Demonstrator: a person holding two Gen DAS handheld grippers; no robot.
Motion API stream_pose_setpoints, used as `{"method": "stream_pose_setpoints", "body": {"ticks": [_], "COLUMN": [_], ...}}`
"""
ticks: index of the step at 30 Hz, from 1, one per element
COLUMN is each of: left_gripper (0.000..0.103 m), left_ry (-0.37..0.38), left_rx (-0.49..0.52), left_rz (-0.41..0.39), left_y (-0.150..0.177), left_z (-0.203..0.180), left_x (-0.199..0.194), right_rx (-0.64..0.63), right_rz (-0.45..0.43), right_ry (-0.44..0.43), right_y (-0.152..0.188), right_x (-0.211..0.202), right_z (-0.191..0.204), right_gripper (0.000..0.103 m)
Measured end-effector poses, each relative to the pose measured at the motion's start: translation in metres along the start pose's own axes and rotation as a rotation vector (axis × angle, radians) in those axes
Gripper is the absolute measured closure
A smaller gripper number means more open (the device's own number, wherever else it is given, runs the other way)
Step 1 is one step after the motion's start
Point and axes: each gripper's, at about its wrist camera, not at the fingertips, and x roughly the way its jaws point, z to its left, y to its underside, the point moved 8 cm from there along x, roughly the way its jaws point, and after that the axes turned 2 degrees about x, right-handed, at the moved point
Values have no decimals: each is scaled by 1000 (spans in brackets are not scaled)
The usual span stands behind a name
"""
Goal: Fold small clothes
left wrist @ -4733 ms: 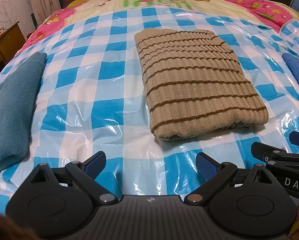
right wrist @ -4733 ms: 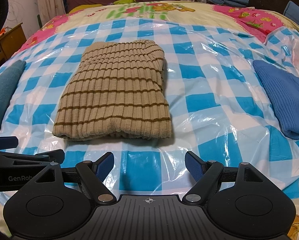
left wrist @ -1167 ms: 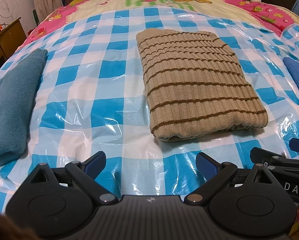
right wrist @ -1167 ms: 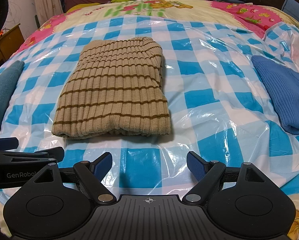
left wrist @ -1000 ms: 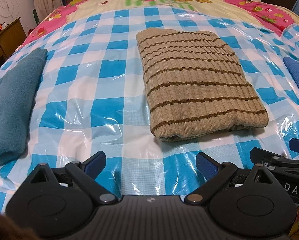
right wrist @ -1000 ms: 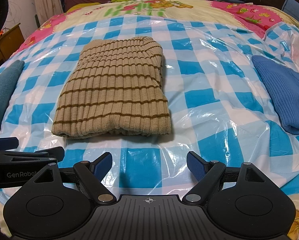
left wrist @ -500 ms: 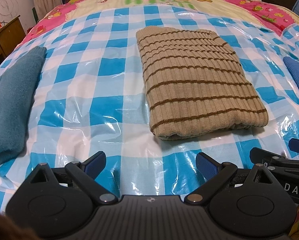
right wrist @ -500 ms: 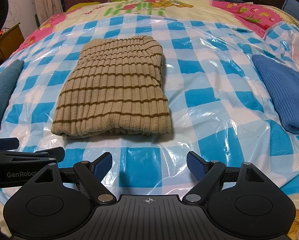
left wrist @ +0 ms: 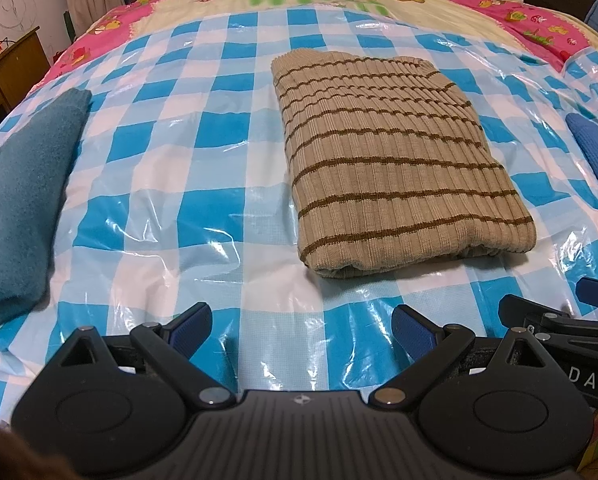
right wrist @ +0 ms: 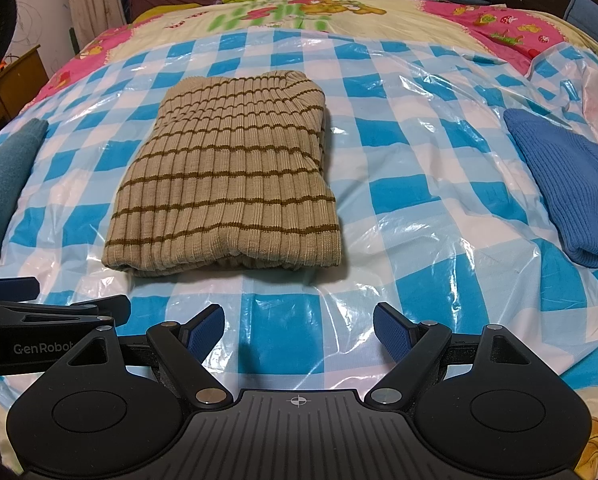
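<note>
Jaws of both the left gripper (left wrist: pixel 301 326) and right gripper (right wrist: pixel 298 330) stand wide apart, empty, at the bed's near edge; the folded striped sweater (right wrist: pixel 229 176) lies beyond on the checkered plastic sheet (right wrist: pixel 419 208).

Folded striped beige sweater (left wrist: pixel 395 176), flat

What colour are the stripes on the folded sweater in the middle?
Brown stripes on the beige ribbed folded sweater; clearest in the right wrist view.
</note>
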Motion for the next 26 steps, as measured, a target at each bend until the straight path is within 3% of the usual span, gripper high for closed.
{"method": "stream_pose_setpoints", "body": {"ticks": [26], "left_gripper": [2], "left_ry": [-1], "left_rx": [-1], "left_rz": [-1], "left_y": [0], "left_z": [1], "left_x": [0], "right_rx": [-1], "right_rz": [5], "right_ry": [-1], "right_y": [2], "right_x": [1], "right_z": [0], "right_gripper": [19]}}
